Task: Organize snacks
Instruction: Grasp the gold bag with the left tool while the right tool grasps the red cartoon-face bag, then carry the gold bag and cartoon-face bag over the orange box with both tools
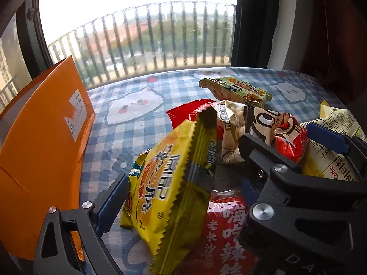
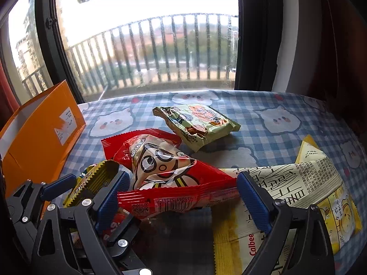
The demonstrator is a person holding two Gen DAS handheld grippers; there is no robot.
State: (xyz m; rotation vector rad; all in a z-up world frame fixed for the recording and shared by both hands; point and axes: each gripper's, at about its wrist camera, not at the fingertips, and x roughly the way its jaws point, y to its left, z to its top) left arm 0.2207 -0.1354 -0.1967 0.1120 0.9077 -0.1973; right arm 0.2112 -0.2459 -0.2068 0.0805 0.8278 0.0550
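My left gripper (image 1: 183,181) is shut on a yellow snack packet (image 1: 169,197) and holds it tilted above the checked tablecloth (image 1: 128,137). Under it lies a red spicy-strip packet (image 1: 229,233). My right gripper (image 2: 181,194) is open, its blue pads on either side of a red cartoon-face snack bag (image 2: 165,171) in the pile; the jaws do not press it. That bag also shows in the left wrist view (image 1: 270,128). A yellow-and-white Calbee bag (image 2: 309,188) lies to the right. A green packet (image 2: 197,121) lies farther back.
An open orange paper box (image 1: 39,137) stands at the left, near the window; it also shows in the right wrist view (image 2: 43,133). The window (image 2: 146,45) with its railing runs behind the table. The left gripper (image 2: 75,190) sits close beside my right one.
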